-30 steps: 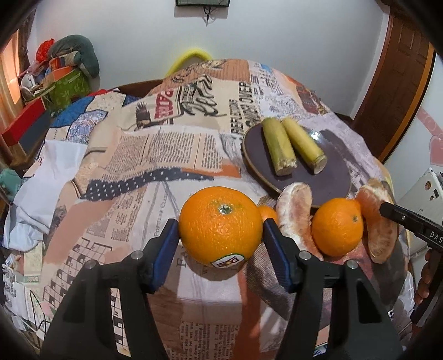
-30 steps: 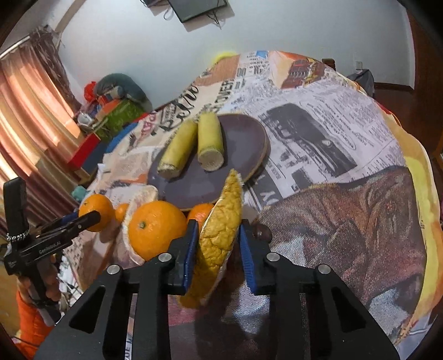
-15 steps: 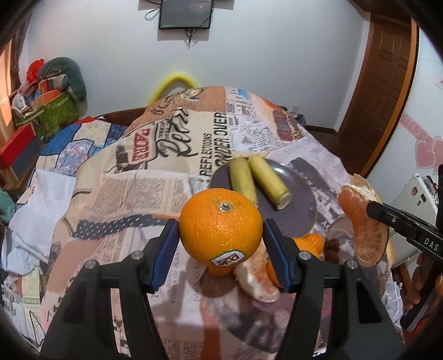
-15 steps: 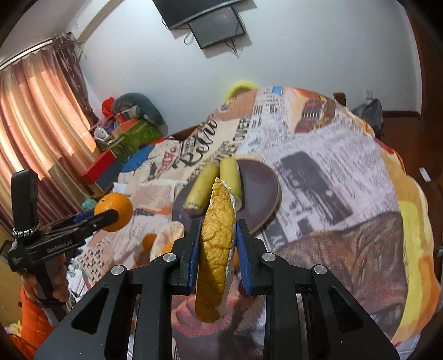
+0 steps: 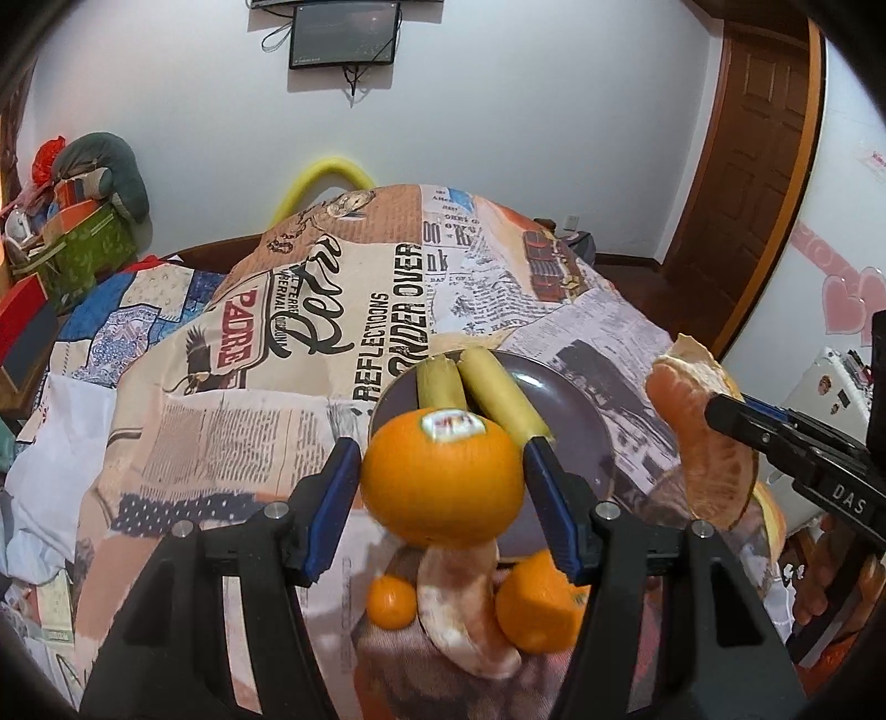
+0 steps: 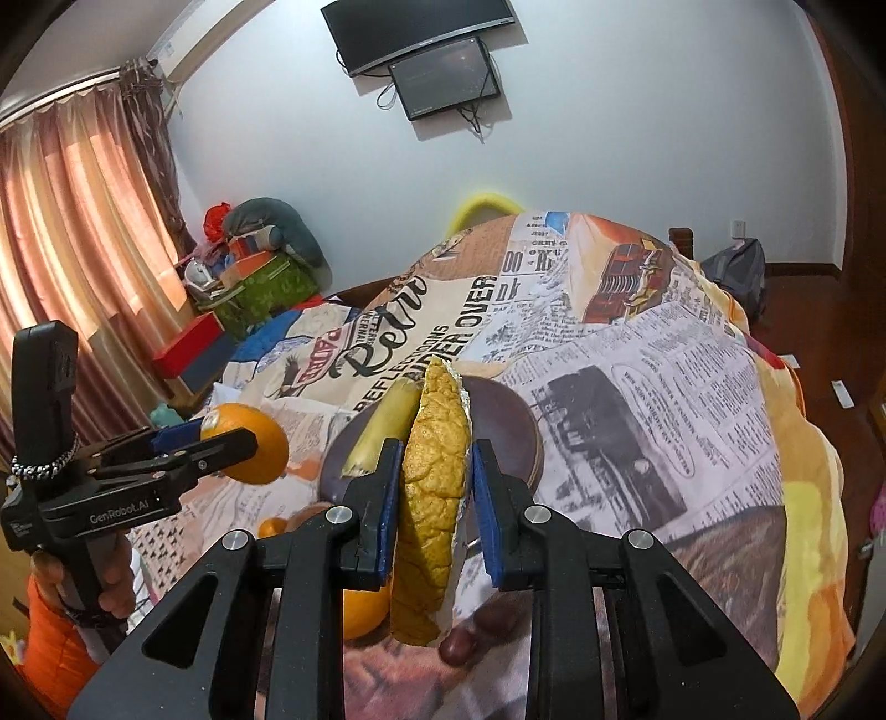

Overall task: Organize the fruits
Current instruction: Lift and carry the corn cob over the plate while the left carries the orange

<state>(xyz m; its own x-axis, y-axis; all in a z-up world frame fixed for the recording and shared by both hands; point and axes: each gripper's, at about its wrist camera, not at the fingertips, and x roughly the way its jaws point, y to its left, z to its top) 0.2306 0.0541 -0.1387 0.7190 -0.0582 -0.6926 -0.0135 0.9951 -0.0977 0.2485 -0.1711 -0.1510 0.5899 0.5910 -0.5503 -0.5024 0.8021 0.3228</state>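
My left tongs (image 5: 442, 481) pinch a firm, round, slick-skinned orange (image 5: 442, 477) across its widest middle at the centre of the frame, and my right tongs (image 6: 433, 487) squeeze a soft, tearable peeled wedge (image 6: 433, 487) by its flat sides. A second ago both fruits sat low over the bed (image 5: 232, 354). Now they hang higher above the plate (image 5: 559, 399), and the orange's sticker has rolled up top.

Wall-mounted screen (image 5: 344, 32), pink curtains (image 6: 72, 232)
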